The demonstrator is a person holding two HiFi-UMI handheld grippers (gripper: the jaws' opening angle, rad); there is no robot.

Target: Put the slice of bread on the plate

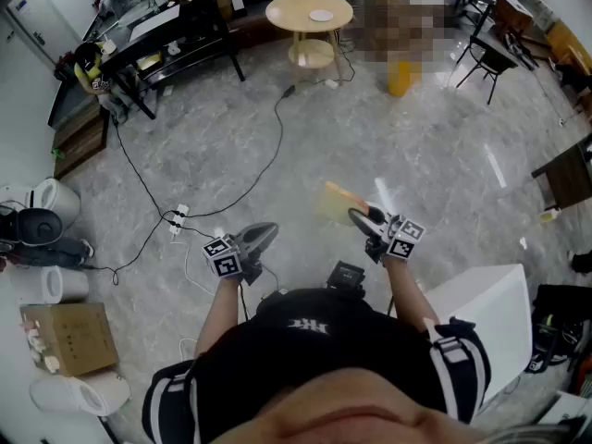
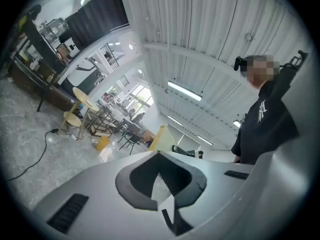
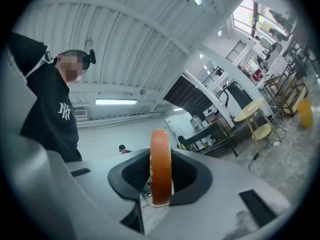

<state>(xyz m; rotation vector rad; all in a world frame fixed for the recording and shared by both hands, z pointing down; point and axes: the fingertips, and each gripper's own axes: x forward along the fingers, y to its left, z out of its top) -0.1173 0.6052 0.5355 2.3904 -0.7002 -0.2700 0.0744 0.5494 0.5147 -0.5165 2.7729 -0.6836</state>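
Note:
A slice of bread (image 1: 337,202) with a brown crust is held out over the floor, my right gripper (image 1: 357,216) shut on it. In the right gripper view the bread (image 3: 161,154) stands edge-on between the dark pads (image 3: 192,176). My left gripper (image 1: 270,230) hovers beside it on the left, jaws together with nothing between them; its own view shows the jaw tips of the left gripper (image 2: 159,155) meeting, with the bread (image 2: 158,138) beyond. A white plate (image 1: 321,15) lies on a round wooden table (image 1: 287,12) far ahead.
A black cable (image 1: 277,137) and a power strip (image 1: 176,220) lie on the marble floor between me and the table. A yellow bin (image 1: 399,77) stands right of the table. A white block (image 1: 490,303) is at my right, a cardboard box (image 1: 69,336) at my left.

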